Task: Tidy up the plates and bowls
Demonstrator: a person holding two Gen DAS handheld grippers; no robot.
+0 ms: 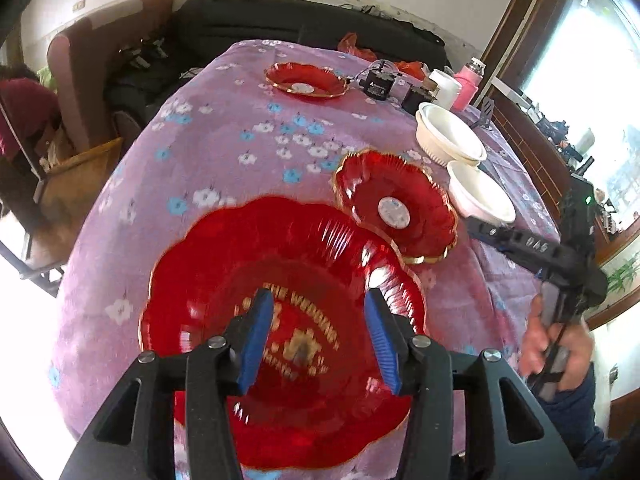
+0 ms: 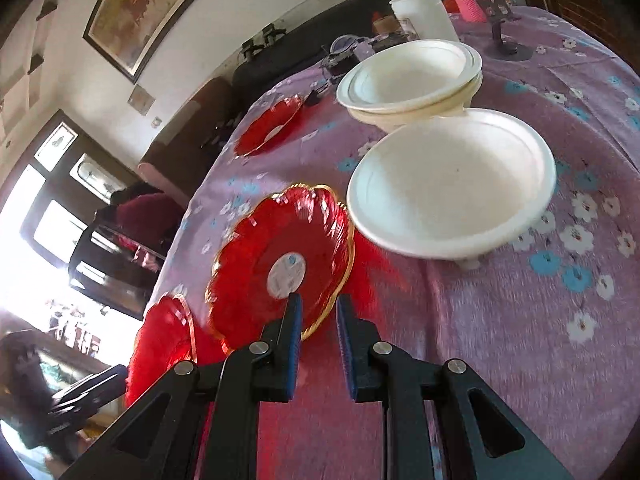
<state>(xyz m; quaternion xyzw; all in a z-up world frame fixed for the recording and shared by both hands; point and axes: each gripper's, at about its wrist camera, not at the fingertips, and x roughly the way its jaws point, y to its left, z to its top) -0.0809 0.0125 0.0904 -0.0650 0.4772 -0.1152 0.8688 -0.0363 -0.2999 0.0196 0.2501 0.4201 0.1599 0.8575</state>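
A large red plate [image 1: 280, 280] with gold lettering lies on the purple cloth just under my left gripper [image 1: 318, 300], which is open above it. A smaller red gold-rimmed plate [image 1: 396, 204] lies to its right; it also shows in the right wrist view [image 2: 280, 256], just ahead of my right gripper [image 2: 318, 304], which is open and empty. The large plate's edge [image 2: 160, 344] shows at lower left. A third red plate [image 1: 306, 80] sits at the far side [image 2: 268, 124]. A white bowl [image 2: 452, 184] stands near stacked white bowls [image 2: 412, 76].
The round table [image 1: 224, 152] has a purple flowered cloth. At the far edge stand a white cup [image 2: 424, 12], a pink bottle [image 1: 468, 84], black boxes [image 1: 380, 84] and a phone stand [image 2: 500, 12]. Chairs and a person [image 1: 24, 116] are at left.
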